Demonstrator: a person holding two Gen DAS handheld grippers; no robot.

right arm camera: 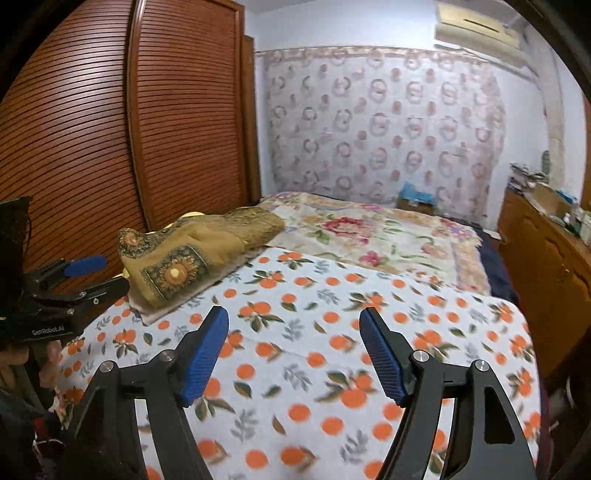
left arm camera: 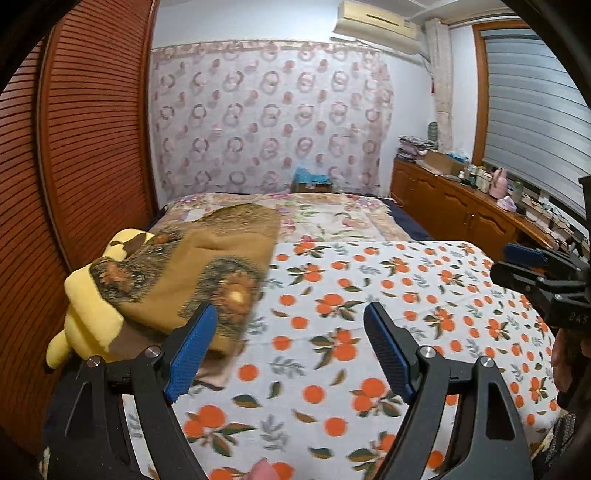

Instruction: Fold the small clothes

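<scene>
Currently both the left gripper (left arm camera: 291, 350) and right gripper (right arm camera: 293, 354) were held spread, empty; brown cloth (left arm camera: 207, 269) at far left remained to be reached next.

A bed spread with a white sheet printed with oranges and green leaves (left arm camera: 369, 295) fills the foreground, and beyond it lies a pale floral quilt with pink blooms (right arm camera: 369, 236). A reddish-brown slatted wooden wardrobe door (left arm camera: 92, 129) stands along the left, a hanging cloth patterned with pink and purple rings (left arm camera: 266, 110) covers the far wall, and a cream air conditioner (left arm camera: 380, 18) is mounted high above it. On the right, a low brown wooden cabinet (left arm camera: 454, 210) carries boxes, bottles and stacked fabrics beneath a window with grey blinds (left arm camera: 535, 103).
</scene>
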